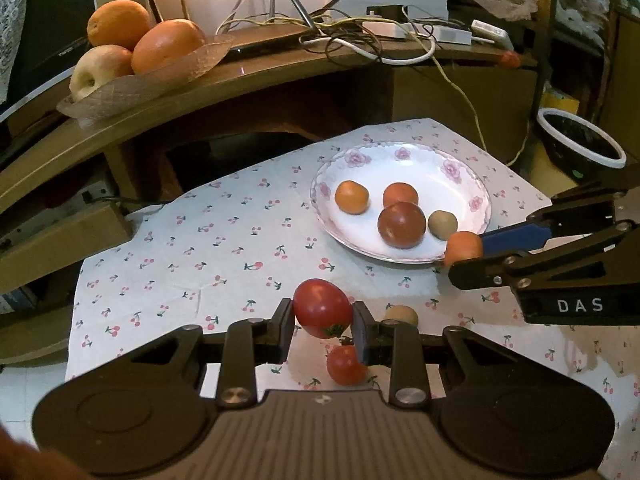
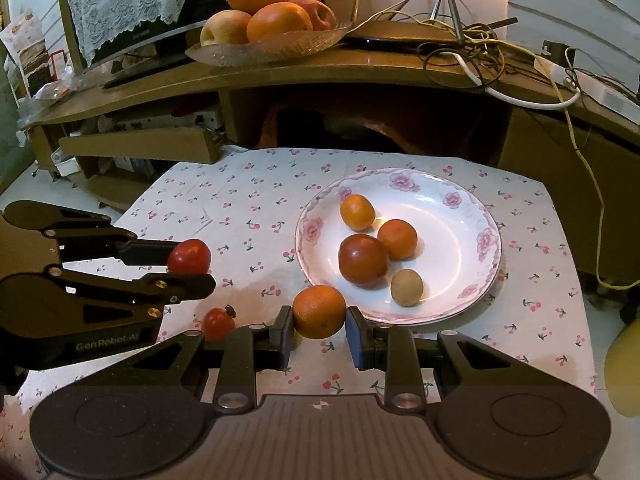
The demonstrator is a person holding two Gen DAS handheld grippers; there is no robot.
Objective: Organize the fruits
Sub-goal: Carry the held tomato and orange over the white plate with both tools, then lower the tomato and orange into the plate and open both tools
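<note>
My left gripper (image 1: pixel 323 320) is shut on a red tomato (image 1: pixel 322 307), held above the cherry-print cloth (image 1: pixel 180 248). A smaller tomato (image 1: pixel 346 365) lies on the cloth below it, and a small tan fruit (image 1: pixel 402 315) sits just right. My right gripper (image 2: pixel 319 330) is shut on a small orange (image 2: pixel 319 311), close to the near rim of the floral plate (image 2: pixel 486 240). The plate holds two small oranges (image 2: pixel 357 212), a dark red tomato (image 2: pixel 363 259) and a tan fruit (image 2: pixel 407 287). The left gripper (image 2: pixel 192 266) with its tomato (image 2: pixel 189 256) shows at the left of the right wrist view.
A wooden shelf (image 1: pixel 240 80) behind the cloth carries a glass dish of large oranges and apples (image 1: pixel 132 48) and a tangle of cables (image 1: pixel 360 32). A dark bowl with a white rim (image 1: pixel 580 140) stands right of the cloth. A yellow object (image 2: pixel 624 372) sits at the far right.
</note>
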